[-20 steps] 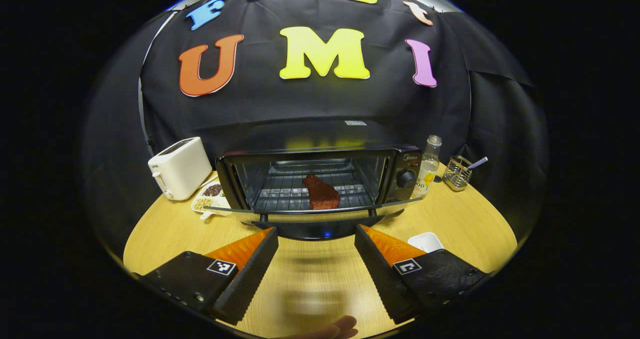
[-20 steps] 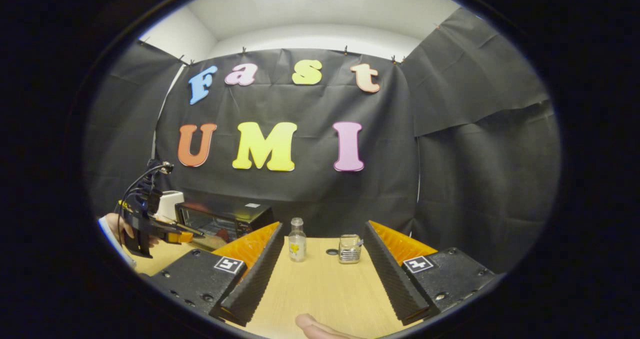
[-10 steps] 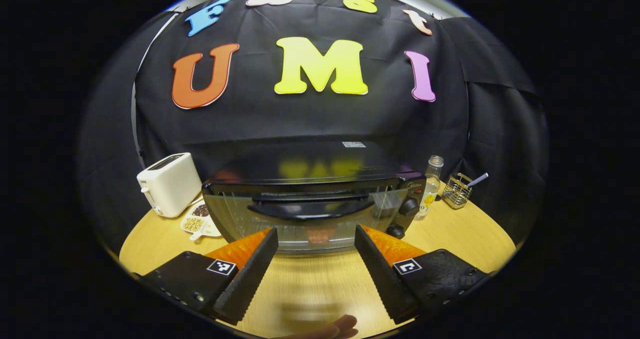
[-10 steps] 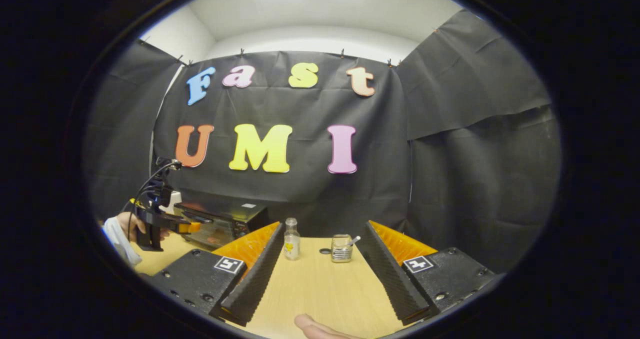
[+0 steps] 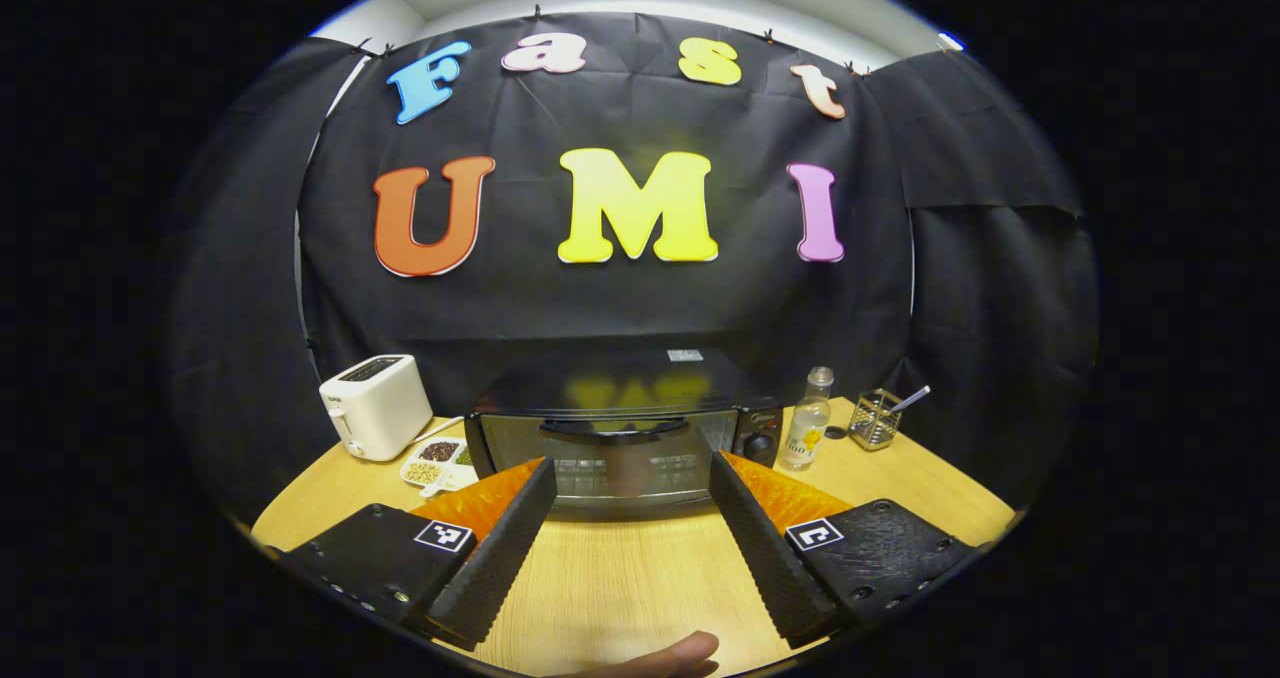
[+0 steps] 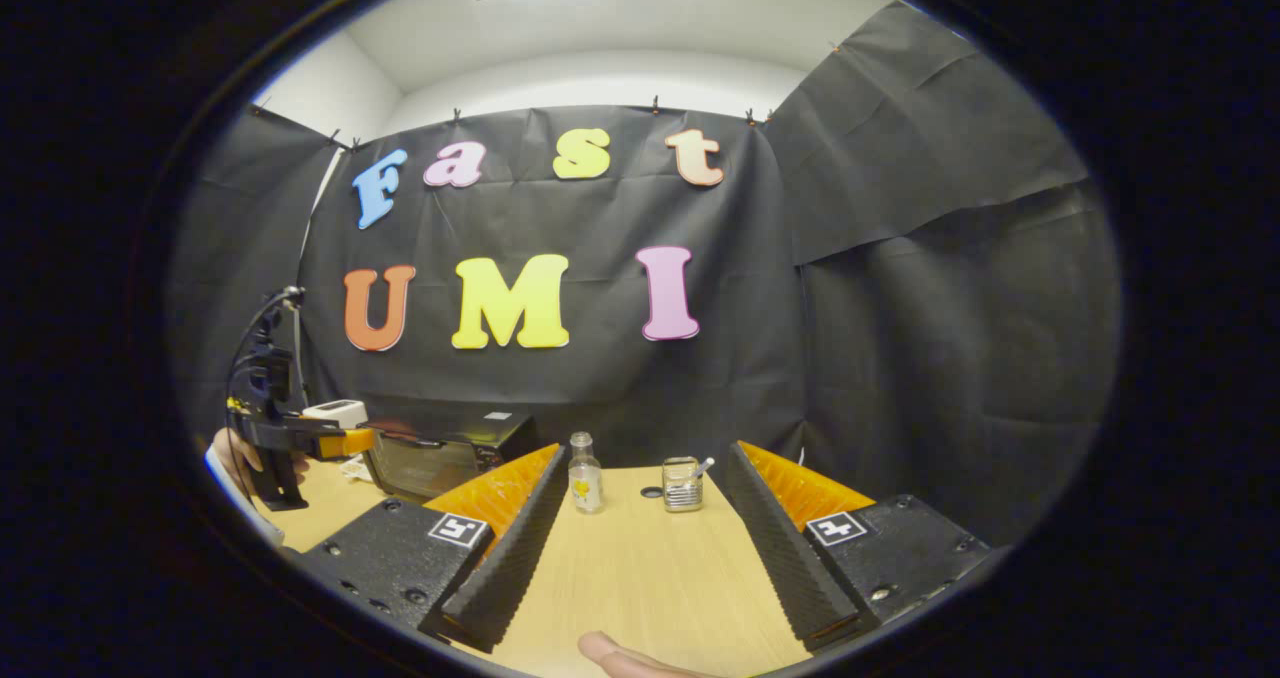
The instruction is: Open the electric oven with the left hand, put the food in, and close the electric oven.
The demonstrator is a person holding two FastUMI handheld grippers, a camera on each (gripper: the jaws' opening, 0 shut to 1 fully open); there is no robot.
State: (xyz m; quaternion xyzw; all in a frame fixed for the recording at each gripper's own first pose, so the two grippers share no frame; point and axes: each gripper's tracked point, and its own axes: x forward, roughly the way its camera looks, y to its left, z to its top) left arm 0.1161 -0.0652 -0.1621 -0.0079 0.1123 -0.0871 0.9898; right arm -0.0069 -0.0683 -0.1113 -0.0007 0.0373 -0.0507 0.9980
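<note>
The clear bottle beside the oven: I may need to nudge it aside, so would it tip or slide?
The clear bottle stands tall and narrow on the wooden table, so a high push would likely tip it. It looks mostly empty, so probably light. On its side it could roll.

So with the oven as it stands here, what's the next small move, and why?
Probably just rest both grippers. The oven door looks shut with the food dimly behind the glass, and the left gripper and the right gripper are open, holding nothing.

Left gripper (image 5: 632, 528) and right gripper (image 6: 640, 528) both hover level, jaws spread wide, holding nothing.
</note>
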